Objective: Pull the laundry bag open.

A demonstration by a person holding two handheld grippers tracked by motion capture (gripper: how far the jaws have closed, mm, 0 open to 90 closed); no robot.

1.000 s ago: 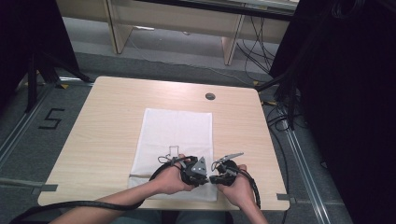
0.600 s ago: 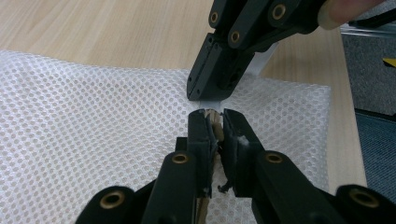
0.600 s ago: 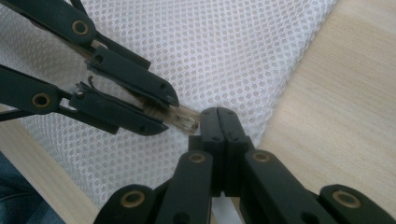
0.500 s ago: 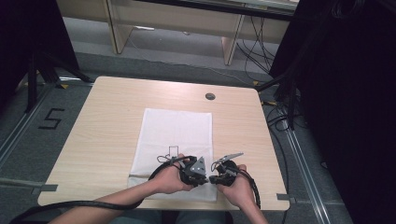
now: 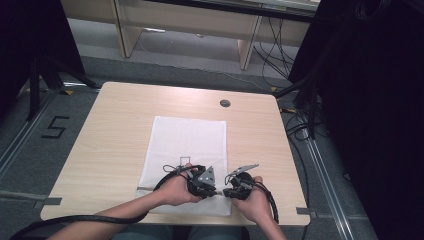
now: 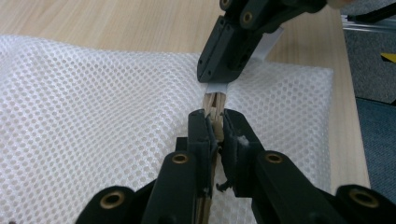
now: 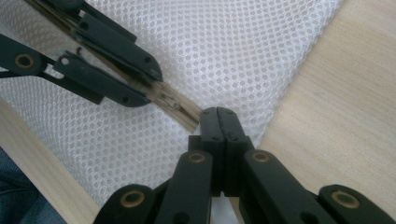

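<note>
Currently the person's left gripper (image 5: 214, 191) is clamped on a thin flat light-brown wooden strip (image 6: 214, 103) at the near edge of the white honeycomb-mesh fabric bag (image 5: 187, 150), which lies flat on the light wooden table (image 5: 110, 130). In the left gripper view the jaws pinch the strip on both faces. The right gripper (image 5: 226, 192) meets it from the other side; in the right gripper view its jaws are pressed together at the strip's end (image 7: 184, 116), and appear to grip a small white tab there. The strip's long axis runs from one gripper to the other, so any pull acts along that line. Both hands are equally near. Whether the strip sits inside the mesh hem or on top of it cannot be made out.
</note>
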